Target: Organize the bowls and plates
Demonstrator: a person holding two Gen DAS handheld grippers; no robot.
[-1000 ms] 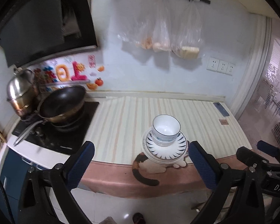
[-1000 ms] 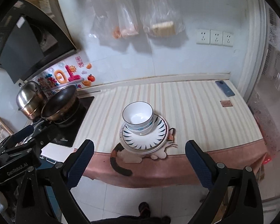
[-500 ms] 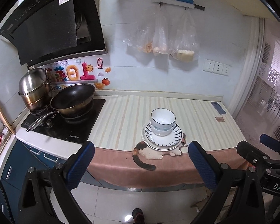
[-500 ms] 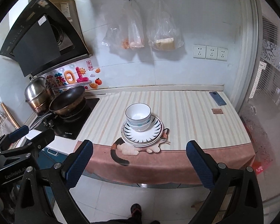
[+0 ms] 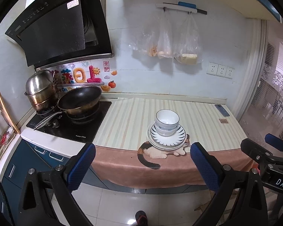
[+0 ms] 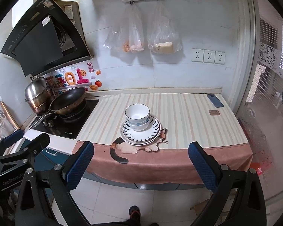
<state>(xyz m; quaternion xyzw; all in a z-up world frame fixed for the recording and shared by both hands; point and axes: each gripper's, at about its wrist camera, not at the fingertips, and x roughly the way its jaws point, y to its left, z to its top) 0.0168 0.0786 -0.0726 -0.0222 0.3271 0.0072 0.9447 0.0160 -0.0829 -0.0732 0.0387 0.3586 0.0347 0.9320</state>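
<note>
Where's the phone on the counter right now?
The phone lies flat at the far right corner of the striped counter, near the wall below the sockets, well right of the stacked bowls.

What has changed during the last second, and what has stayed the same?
Both hand-held grippers, left and right, have pulled back and away from the counter; more floor now shows below them. Both are open and empty, as before. The bowls remain stacked on the plates, unmoved.
</note>
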